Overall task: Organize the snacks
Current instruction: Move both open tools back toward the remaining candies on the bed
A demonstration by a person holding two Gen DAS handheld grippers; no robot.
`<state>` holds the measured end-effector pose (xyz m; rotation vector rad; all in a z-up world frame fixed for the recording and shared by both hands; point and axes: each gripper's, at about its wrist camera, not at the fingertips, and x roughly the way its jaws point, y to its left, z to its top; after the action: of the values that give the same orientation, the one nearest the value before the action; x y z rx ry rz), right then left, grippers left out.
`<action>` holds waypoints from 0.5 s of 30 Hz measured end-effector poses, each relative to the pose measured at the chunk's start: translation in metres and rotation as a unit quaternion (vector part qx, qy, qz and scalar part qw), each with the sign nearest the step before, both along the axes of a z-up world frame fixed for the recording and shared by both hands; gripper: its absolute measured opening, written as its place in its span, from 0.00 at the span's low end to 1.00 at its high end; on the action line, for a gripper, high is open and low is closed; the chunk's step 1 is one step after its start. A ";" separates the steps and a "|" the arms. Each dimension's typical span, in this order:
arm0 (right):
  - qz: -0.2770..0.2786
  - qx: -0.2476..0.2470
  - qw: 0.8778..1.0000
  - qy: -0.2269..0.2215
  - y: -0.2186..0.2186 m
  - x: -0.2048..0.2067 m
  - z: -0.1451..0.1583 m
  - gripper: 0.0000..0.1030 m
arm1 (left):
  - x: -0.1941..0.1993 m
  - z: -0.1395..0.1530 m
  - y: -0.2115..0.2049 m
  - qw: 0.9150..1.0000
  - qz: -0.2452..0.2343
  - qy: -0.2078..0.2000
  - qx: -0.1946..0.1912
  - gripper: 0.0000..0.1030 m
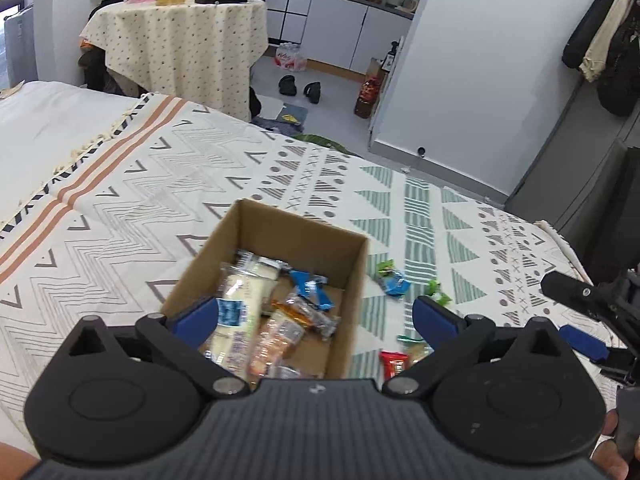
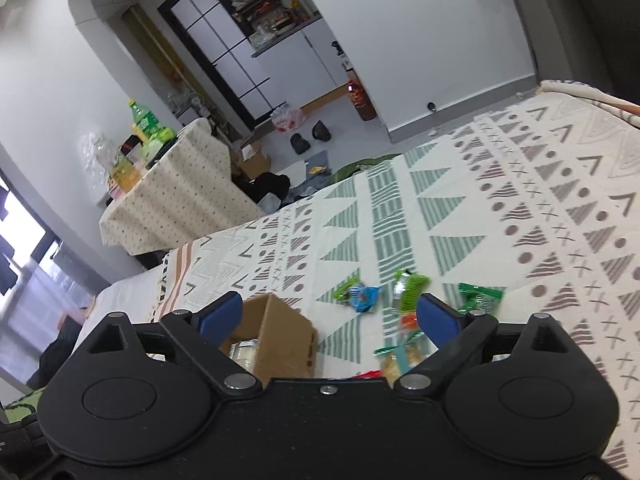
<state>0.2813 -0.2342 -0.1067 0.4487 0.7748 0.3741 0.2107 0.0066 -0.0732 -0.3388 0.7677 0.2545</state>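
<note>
Both tongs gape empty: left gripper [image 1: 316,320] above the open brown cardboard box [image 1: 352,256] part-filled with wrapped snacks [image 1: 240,312], right gripper [image 2: 328,320] facing loose green and blue packets [image 2: 362,298] on the patterned bedspread [image 2: 520,200]. Next, likely pinch one; open room beside the box wall.

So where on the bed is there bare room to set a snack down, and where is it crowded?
Free: the patterned blanket left of the cardboard box toward the orange stripes, and beyond the box toward the bed's far edge. Crowded: inside the box, and the strip right of it, where the loose snack packets lie.
</note>
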 end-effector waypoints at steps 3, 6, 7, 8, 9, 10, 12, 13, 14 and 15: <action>-0.013 0.005 1.000 0.011 -0.015 0.002 -0.003 0.91 | 0.001 0.002 -0.014 1.000 -0.009 0.002 0.008 1.00; -0.024 0.014 1.000 0.015 -0.030 0.002 -0.004 0.91 | 0.002 0.004 -0.026 1.000 -0.017 0.002 0.012 1.00; -0.026 0.017 0.999 0.015 -0.035 0.002 -0.004 0.91 | 0.003 0.004 -0.030 1.000 -0.019 0.003 0.014 1.00; -0.028 0.020 0.999 0.015 -0.041 0.001 -0.004 0.91 | 0.003 0.004 -0.034 1.000 -0.020 0.003 0.014 1.00; -0.029 0.021 0.999 0.015 -0.045 0.001 -0.004 0.91 | 0.003 0.003 -0.038 1.000 -0.021 0.003 0.013 1.00; -0.029 0.022 0.999 0.015 -0.049 0.000 -0.004 0.91 | 0.004 0.003 -0.040 1.000 -0.021 0.003 0.013 1.00; -0.031 0.023 0.999 0.015 -0.057 -0.001 -0.005 0.91 | 0.004 0.001 -0.047 1.000 -0.019 0.003 0.014 1.00; -0.031 0.022 0.999 0.016 -0.061 -0.002 -0.006 0.91 | 0.004 0.001 -0.050 1.000 -0.018 0.002 0.013 1.00; -0.031 0.022 0.999 0.017 -0.064 -0.002 -0.007 0.91 | 0.005 0.000 -0.054 1.000 -0.017 0.001 0.011 1.00; -0.029 0.021 0.999 0.019 -0.067 -0.003 -0.009 0.91 | 0.005 0.000 -0.057 1.000 -0.017 0.000 0.010 1.00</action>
<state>0.2786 -0.3014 -0.1152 0.5189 0.7893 0.3287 0.2155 -0.0504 -0.0732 -0.3076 0.7693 0.2295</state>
